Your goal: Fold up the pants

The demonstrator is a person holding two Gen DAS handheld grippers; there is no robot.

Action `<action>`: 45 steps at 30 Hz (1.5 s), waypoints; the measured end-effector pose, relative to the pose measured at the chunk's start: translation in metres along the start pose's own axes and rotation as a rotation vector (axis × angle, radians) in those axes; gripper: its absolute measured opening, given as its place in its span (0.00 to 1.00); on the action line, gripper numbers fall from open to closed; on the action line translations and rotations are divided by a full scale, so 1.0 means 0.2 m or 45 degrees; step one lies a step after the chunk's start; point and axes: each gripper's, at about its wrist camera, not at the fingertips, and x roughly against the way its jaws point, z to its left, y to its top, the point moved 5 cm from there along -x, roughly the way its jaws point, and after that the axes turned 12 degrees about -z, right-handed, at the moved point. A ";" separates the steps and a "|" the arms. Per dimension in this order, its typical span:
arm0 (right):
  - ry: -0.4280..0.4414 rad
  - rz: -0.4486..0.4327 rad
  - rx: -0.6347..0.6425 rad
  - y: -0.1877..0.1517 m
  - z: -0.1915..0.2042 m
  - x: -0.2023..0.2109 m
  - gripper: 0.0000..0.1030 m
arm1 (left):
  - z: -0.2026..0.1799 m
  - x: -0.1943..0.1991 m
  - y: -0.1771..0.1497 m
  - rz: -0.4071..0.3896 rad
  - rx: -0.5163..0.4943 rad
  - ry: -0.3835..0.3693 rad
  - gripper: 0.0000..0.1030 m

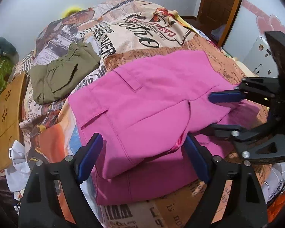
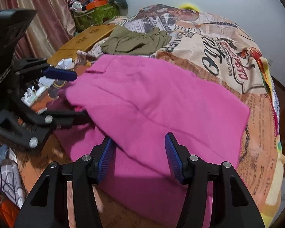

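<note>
Pink pants (image 1: pixel 146 102) lie folded in layers on the printed bedspread (image 1: pixel 134 30); they also fill the middle of the right wrist view (image 2: pixel 161 102). My left gripper (image 1: pixel 144 157) is open, its blue pads astride the near folded edge, one lower finger under the top layer. My right gripper (image 2: pixel 138 155) is open above the near edge of the pants. In the left wrist view the right gripper (image 1: pixel 218 112) comes in from the right, jaws apart around the fold's right edge. In the right wrist view the left gripper (image 2: pixel 72 95) stands at the pants' left edge.
Olive green pants (image 1: pixel 60 76) lie folded at the bed's far left, also in the right wrist view (image 2: pixel 134 41). A wooden board (image 1: pixel 7 112) leans at the bed's left side. Clutter and a green box (image 2: pixel 95 13) stand by the curtain. A wooden door (image 1: pixel 220 5) is far right.
</note>
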 end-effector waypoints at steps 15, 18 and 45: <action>0.080 -0.167 -0.117 0.14 -0.01 0.10 0.06 | 0.06 0.03 0.02 -0.106 -0.039 0.124 0.28; 0.094 -0.200 -0.115 0.17 0.00 0.14 0.06 | 0.08 0.10 0.06 -0.169 -0.052 0.156 0.22; 0.158 -0.013 -0.102 -0.06 0.18 0.12 0.16 | 0.14 0.22 -0.26 -0.067 0.015 0.122 0.23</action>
